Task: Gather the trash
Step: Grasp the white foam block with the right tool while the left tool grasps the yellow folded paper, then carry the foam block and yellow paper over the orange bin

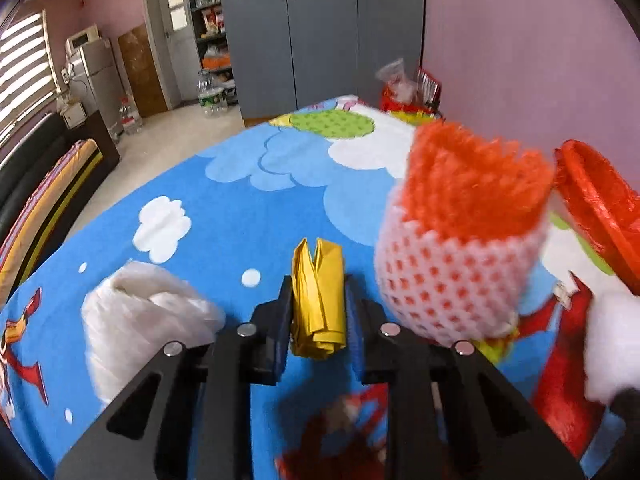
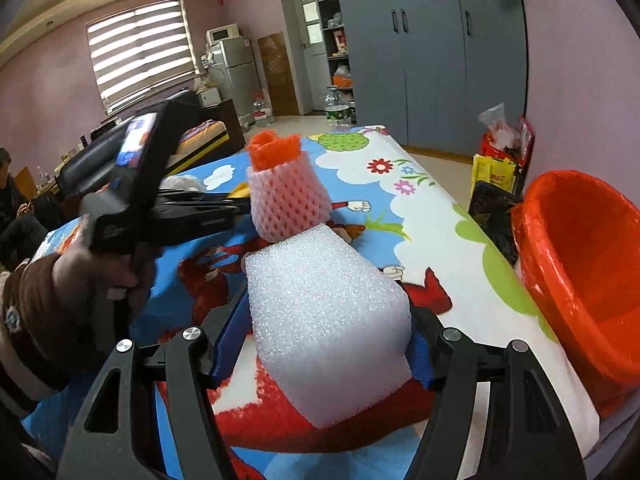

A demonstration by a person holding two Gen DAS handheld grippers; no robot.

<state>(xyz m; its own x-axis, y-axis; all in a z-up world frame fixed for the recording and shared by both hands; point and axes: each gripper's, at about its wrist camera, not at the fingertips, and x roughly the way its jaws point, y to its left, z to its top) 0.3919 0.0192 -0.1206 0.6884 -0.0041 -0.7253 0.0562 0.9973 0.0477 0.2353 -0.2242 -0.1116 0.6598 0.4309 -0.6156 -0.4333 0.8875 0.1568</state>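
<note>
The left gripper [image 1: 318, 300] is clamped on a folded yellow paper wad [image 1: 319, 294], its black fingers pressing both sides, above the middle of the table under a bright cartoon-print cloth [image 1: 224, 200]. Beside it to the left lies a crumpled white plastic bag [image 1: 136, 320]. To the right stands a white foam fruit net stuffed with orange mesh [image 1: 460, 240], blurred here, so whether it touches the cloth is unclear. The right gripper [image 2: 324, 320] squeezes a white foam block [image 2: 326, 312] between its blue-padded fingers, over the cloth's near right part. A round orange plastic bucket lined with a red bag [image 2: 580, 272] sits at the table's right edge.
</note>
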